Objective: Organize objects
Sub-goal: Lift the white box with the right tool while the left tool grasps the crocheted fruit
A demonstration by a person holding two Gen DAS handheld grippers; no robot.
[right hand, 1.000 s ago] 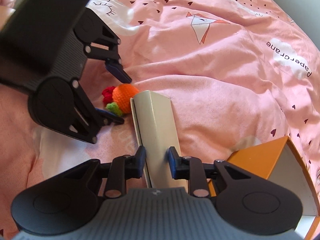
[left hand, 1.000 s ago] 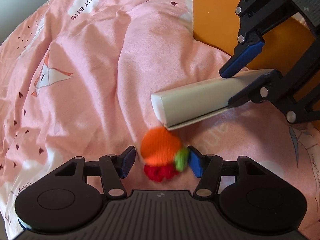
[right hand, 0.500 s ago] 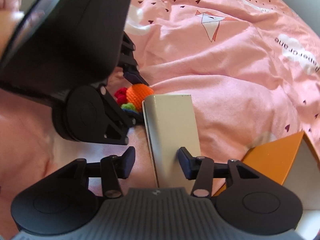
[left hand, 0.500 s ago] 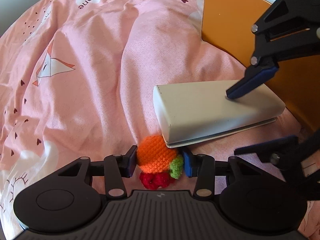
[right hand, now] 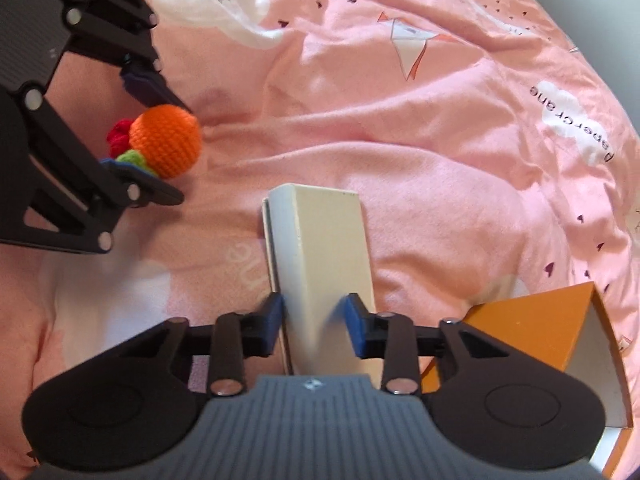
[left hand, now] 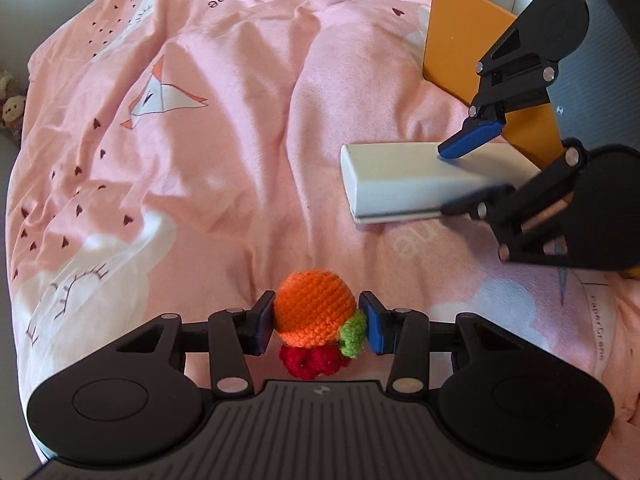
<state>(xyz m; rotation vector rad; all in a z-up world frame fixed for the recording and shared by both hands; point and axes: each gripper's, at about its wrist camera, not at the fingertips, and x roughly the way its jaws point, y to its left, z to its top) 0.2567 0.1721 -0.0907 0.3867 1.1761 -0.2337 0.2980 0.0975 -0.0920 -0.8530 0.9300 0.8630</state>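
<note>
crocheted orange toy (left hand: 314, 313), one item, was clamped between the left gripper (left hand: 319, 323) pads above the pink bedsheet (left hand: 200, 160). one white box (right hand: 326, 256) sat gripped by the right gripper (right hand: 314, 324) beside one orange container (left hand: 468, 40).

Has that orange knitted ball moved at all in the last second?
Yes. The orange knitted ball sat against the white box's far end earlier; now, clamped in the left gripper, it is clear of the box, further left.
</note>
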